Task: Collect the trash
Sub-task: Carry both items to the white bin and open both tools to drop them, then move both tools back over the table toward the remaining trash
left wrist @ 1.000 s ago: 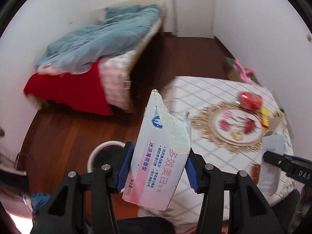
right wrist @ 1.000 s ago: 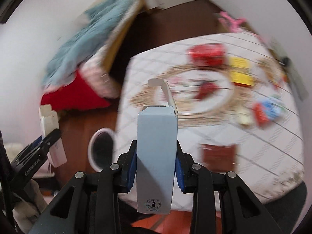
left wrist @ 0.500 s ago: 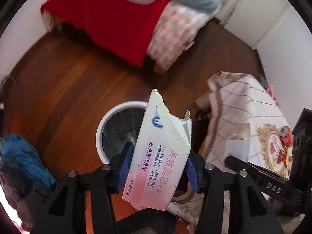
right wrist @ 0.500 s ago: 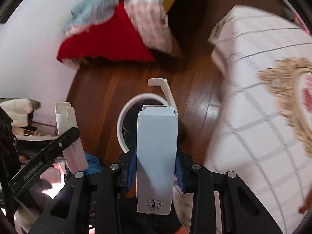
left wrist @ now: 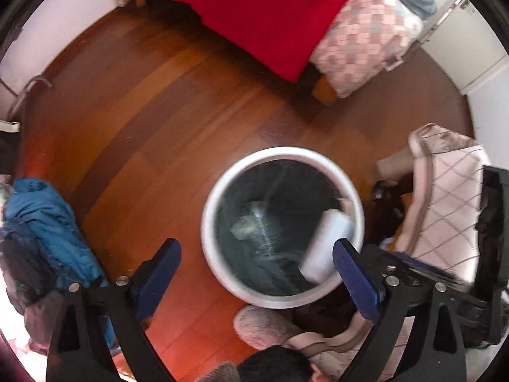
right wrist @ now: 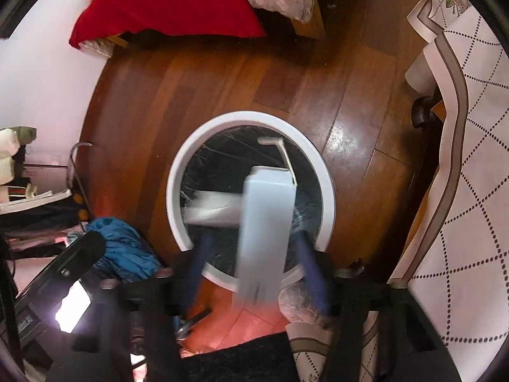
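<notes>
both tools opening over the bin, pale carton dropping free.

Both wrist cameras face steeply down from close above; the 2 views share the bin and floor.

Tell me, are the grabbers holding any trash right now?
No, nothing is held. The left gripper is opening, with nothing between its fingers. The right gripper is opening too, and its pale blue carton is dropping into the white bin.
</notes>
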Available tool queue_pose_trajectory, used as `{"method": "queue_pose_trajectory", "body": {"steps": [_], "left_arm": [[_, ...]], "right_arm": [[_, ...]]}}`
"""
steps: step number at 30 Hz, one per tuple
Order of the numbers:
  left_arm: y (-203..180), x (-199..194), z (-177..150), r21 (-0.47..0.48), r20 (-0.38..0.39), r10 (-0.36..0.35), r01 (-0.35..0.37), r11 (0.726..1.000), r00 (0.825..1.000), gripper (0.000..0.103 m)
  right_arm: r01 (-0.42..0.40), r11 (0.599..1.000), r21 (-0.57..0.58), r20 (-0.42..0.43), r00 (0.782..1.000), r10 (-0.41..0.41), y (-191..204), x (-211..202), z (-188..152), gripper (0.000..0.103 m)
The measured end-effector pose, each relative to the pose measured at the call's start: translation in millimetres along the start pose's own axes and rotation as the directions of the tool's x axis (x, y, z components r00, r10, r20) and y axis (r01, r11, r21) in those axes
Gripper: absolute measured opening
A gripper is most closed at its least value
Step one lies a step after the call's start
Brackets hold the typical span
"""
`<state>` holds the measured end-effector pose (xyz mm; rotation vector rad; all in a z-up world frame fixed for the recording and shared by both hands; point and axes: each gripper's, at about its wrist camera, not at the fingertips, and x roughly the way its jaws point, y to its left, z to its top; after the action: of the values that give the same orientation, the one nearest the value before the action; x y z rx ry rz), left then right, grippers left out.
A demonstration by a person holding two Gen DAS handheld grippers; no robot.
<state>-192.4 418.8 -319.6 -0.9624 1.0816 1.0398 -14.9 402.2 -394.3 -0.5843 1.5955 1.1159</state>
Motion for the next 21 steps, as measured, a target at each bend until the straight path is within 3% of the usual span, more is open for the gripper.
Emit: {"method": "queue_pose_trajectory", "body": {"steps": [2,9,21], "left_arm": [[5.5,-1.2,-7.0,0.001,0.013,0.033,-0.033,0.999,0.999,0.098],[10.1,-12.8,-32.8,0.002,0.031,0.112,-0.112,0.994,0.993,0.1],[-10.7,-62.1,-58.4,0.024,0.106,0.113,-0.116,0.993,0.988,0.1]], "right_arm": [[0.042,0.999,-0.026,0.008,0.999,-0.042,1.4,-0.9,-3.1,0.103],[0.201,0.975,-0.094,0.048,0.979,-0.198,1.7,-20.4,-29.6,0.103],[0.207,0.967,-0.151,0.116,0.975,-0.191,10.4,-70.3,-70.4,0.103]]}}
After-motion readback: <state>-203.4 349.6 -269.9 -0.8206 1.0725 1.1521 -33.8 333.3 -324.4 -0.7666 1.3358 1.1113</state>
